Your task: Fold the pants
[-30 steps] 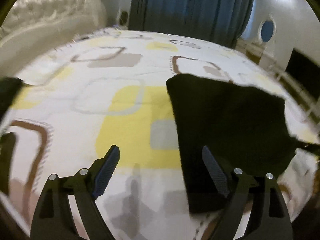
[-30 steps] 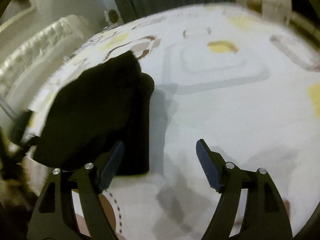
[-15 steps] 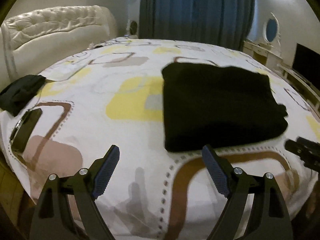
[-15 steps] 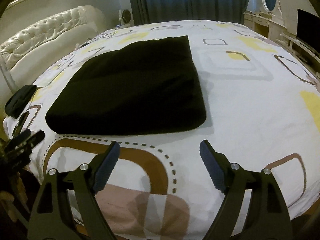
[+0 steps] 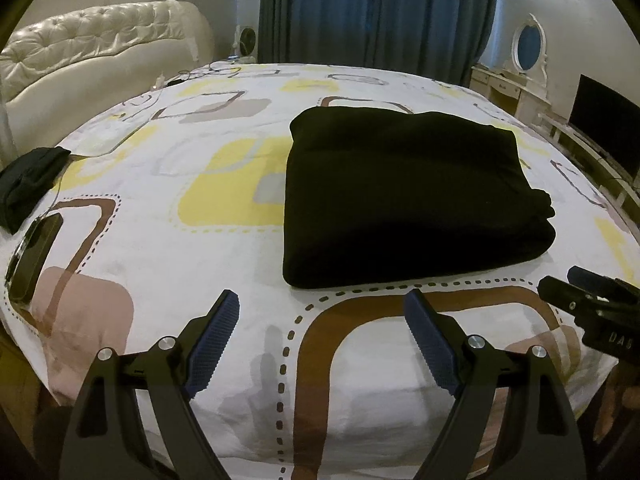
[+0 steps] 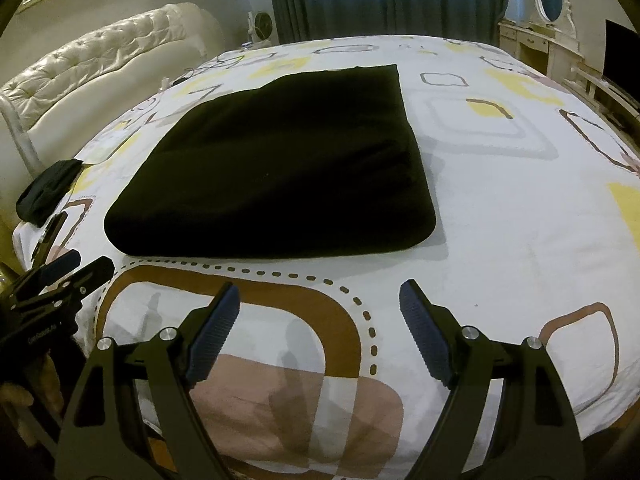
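Observation:
The black pants (image 5: pixel 404 196) lie folded into a thick rectangle on the patterned bed sheet (image 5: pixel 168 248), also in the right wrist view as a black slab (image 6: pixel 280 168). My left gripper (image 5: pixel 322 316) hovers open near the bed's front edge, a little short of the pants' near fold, nothing between its fingers. My right gripper (image 6: pixel 320 308) is likewise open and empty, short of the fold. Each gripper shows at the edge of the other's view: the right one (image 5: pixel 588 296) at the far right, the left one (image 6: pixel 60 276) at the far left.
A small black cloth (image 5: pixel 28 184) and a dark phone-like device (image 5: pixel 34 256) lie at the bed's left edge. A cream tufted headboard (image 5: pixel 92 48) is at the left, blue curtains (image 5: pixel 380 12) behind, a dresser with an oval mirror (image 5: pixel 528 48) and a dark screen (image 5: pixel 608 124) at the right.
Both grippers have drawn back from the pants toward the bed's front edge; a second ago they were right over the cloth. The pants now lie flat and untouched.

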